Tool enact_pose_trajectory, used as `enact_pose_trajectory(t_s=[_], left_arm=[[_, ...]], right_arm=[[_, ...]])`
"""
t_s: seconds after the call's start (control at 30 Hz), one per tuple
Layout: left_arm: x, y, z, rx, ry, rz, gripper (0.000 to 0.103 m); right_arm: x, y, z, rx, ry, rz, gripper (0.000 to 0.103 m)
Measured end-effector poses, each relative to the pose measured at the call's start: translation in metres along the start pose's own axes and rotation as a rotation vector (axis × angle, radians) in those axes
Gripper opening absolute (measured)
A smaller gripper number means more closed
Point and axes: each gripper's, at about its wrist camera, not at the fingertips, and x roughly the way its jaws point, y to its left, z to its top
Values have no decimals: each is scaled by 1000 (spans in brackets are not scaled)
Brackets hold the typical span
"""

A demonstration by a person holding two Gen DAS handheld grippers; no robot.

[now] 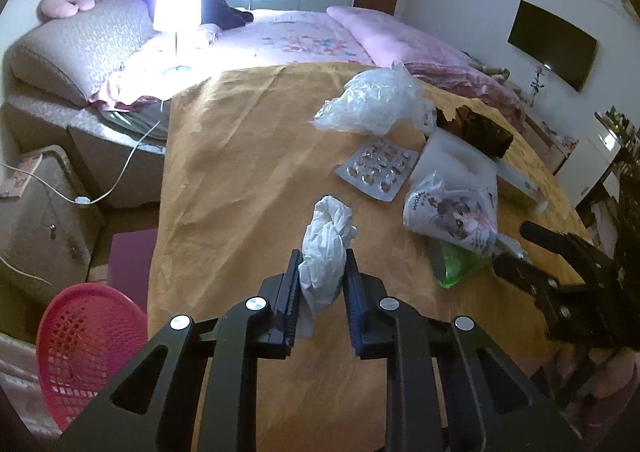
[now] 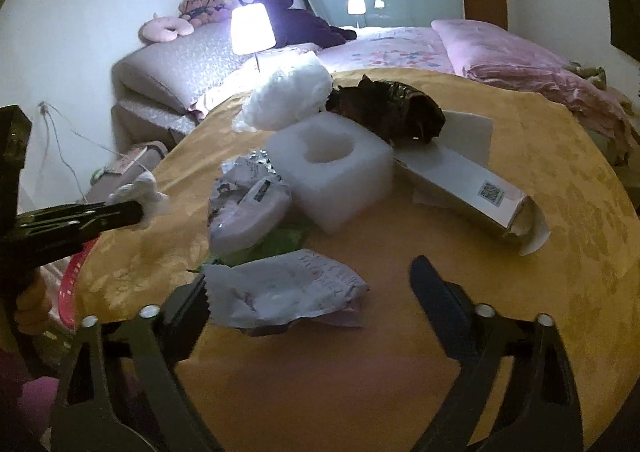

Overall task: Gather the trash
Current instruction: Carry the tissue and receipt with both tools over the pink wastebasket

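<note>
Left tongs [image 1: 322,284] pinching the white tissue [image 1: 326,248]; right tongs [image 2: 308,292] spread around the crumpled wrapper [image 2: 288,286]. Flimsy wrapper could slip or tear off the worktop [image 2: 520,292].

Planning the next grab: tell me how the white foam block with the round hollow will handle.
The foam block looks light for its bulk, so probably easy to lift. Its soft-looking walls may dent under the pads. Flat-sided, it seems unlikely to roll, though a push could slide it across the yellow tablecloth.
</note>
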Motion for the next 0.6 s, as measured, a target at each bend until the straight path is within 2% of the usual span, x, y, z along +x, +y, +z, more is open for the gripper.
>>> enact_pose_trajectory(t_s=[0.1, 0.17, 0.6], left_arm=[[-5, 0, -4, 6, -8, 1, 19], [-8, 0, -7, 7, -13, 5, 19], [-30, 11, -21, -11, -41, 44, 19]], right_arm=[[1, 2, -3, -12, 8, 6, 63], [-1, 2, -4, -15, 4, 5, 61], [-34, 10, 4, -14, -69, 19, 59]])
